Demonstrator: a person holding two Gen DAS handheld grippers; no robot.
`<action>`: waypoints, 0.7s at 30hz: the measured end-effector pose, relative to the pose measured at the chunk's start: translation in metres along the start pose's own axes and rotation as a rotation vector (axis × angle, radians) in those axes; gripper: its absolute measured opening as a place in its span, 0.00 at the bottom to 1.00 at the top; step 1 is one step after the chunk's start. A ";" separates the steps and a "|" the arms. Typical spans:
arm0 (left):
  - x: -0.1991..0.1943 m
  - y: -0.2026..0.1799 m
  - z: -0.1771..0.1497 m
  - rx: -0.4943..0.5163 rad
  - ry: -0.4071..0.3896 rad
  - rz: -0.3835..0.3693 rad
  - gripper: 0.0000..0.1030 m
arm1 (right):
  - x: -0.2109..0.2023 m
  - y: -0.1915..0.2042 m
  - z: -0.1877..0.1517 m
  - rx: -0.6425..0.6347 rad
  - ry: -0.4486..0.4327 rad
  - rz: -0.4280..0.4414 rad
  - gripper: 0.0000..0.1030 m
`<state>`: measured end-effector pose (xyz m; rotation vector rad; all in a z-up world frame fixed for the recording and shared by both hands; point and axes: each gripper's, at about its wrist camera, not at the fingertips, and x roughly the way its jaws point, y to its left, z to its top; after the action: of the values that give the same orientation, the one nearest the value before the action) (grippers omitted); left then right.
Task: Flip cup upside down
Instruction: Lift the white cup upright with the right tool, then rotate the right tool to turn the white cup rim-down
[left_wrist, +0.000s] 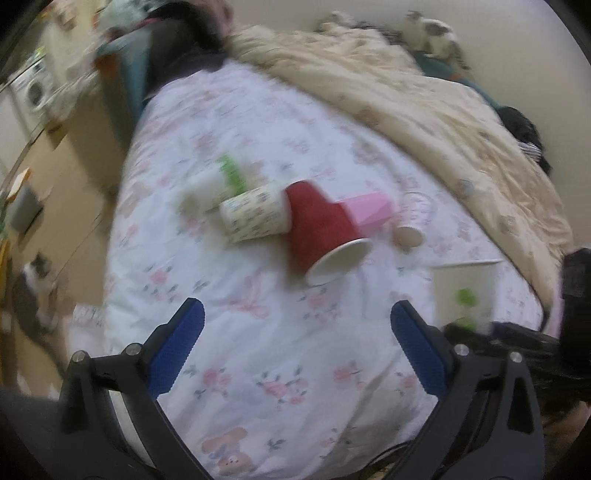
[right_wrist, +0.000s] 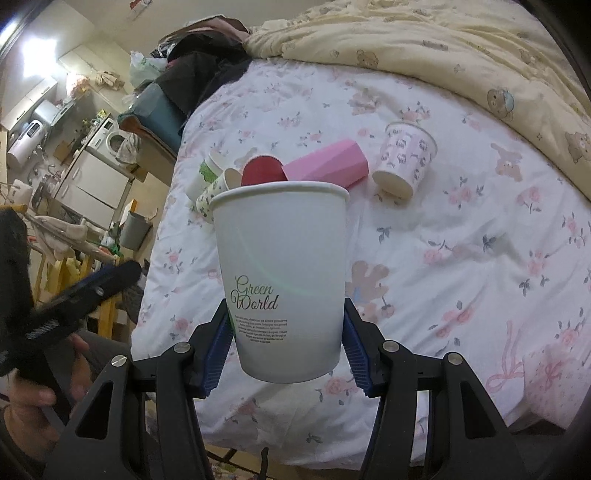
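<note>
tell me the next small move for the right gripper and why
Probably roll the wrist to turn the white cup mouth-down. The right gripper grips it near its base, upright, rim up, above the floral bedsheet.

Soft indoor light, and your left view is smeared while the right is crisp.

Your left wrist view blurs the red cup (left_wrist: 325, 229) and the floral sheet (left_wrist: 258, 369), though the blue pads (left_wrist: 177, 354) near the lens stay fairly sharp. Your right wrist view reads sharp: the print on the white cup (right_wrist: 280, 280) is legible, crossed by a faint lens-flare arc. A ceiling light (right_wrist: 35, 55) blows out upper left. Both views bend and darken at the rim.
</note>
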<state>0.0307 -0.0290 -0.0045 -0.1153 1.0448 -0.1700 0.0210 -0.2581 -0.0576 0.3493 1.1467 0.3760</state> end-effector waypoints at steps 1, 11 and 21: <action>-0.003 -0.007 0.003 0.025 -0.019 -0.010 0.96 | 0.001 -0.001 0.000 0.003 0.007 0.003 0.56; 0.005 -0.030 0.011 0.073 -0.007 -0.136 0.96 | 0.015 0.014 -0.004 -0.059 0.059 0.022 0.56; 0.013 -0.032 0.004 0.074 0.037 -0.168 0.96 | 0.018 0.046 -0.014 -0.201 0.065 0.055 0.55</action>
<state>0.0374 -0.0623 -0.0078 -0.1336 1.0644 -0.3635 0.0096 -0.2083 -0.0565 0.1938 1.1533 0.5504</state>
